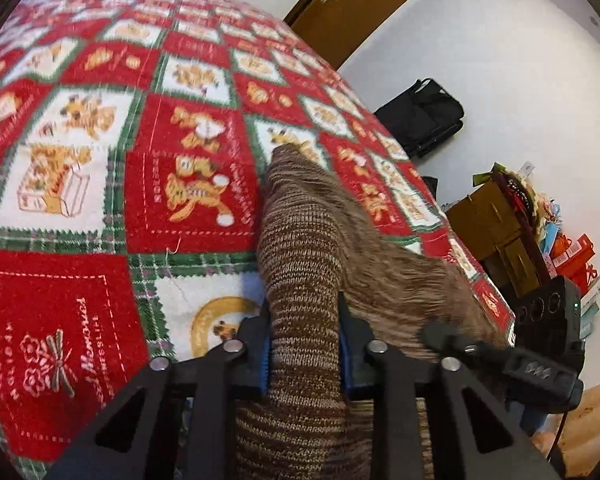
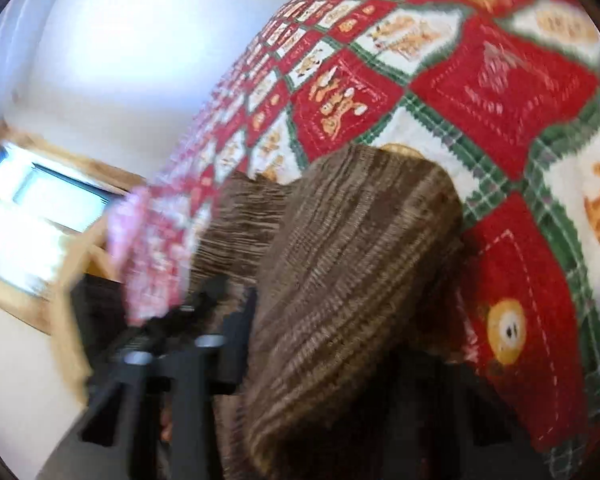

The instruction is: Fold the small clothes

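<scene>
You are holding a brown striped knit (image 1: 300, 240) in both grippers above the quilt (image 1: 100, 160), which is covering what is probably a bed; the left gripper (image 1: 303, 354) is clamping a bunched fold of it, the blue pads pressing on either side, with the rest of the cloth draping forward and trailing its far tip onto the quilt; the right gripper (image 2: 336, 344) is sitting narrow with the knit (image 2: 352, 260) heaped over it, and although the picture is blurring and one finger is hiding under the cloth, the jaws are reading as clenched on the fabric; you are handling something light, soft and limp, so it is sagging wherever you are not supporting it and is offering no stiffness to push against; the loose weave is likely stretching under tension, so you are better off taking it by an edge or corner than by a wad in the middle; the ribbed yarn is giving the pads good bite, so slipping is looking unlikely; nothing here is fragile; a dark bag (image 1: 424, 116) is lying on the floor past the bed.
</scene>
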Available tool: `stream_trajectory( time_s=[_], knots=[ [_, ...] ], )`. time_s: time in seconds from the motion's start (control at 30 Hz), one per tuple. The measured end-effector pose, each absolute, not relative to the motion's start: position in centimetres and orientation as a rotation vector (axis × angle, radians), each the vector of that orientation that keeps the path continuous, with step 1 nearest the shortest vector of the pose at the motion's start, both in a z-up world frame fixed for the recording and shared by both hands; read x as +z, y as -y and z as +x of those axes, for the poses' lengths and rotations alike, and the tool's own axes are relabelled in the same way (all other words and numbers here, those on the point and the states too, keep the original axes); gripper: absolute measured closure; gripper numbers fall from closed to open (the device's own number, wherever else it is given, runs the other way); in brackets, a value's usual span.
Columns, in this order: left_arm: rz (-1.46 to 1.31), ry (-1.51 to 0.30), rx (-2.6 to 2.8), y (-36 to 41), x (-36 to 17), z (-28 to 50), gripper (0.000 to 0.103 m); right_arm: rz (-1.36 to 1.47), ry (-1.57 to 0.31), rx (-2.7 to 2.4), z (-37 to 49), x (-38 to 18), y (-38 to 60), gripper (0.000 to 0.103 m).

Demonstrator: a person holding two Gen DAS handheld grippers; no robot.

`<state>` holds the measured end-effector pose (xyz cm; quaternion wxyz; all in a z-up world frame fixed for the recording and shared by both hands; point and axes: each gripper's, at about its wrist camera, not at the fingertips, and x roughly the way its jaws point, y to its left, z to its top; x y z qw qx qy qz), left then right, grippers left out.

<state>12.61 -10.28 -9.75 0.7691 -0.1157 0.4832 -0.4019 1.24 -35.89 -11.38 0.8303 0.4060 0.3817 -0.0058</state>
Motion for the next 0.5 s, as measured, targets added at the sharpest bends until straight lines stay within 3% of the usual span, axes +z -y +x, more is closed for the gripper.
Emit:
stream_trajectory(
  time_s=[0.23, 0.5],
  knots=[
    [-0.256, -0.878, -0.943, 9.5, -4.6, 8.9, 0.080, 0.523, -0.701, -0.086, -0.8, -4.6, 31.0, 0.079],
    [-0.263, -0.717, -1.064, 6.5, 3.8, 3.2, 0.080, 0.442, -0.552, -0.059, -6.9, 3.6, 28.2, 0.079]
  ],
)
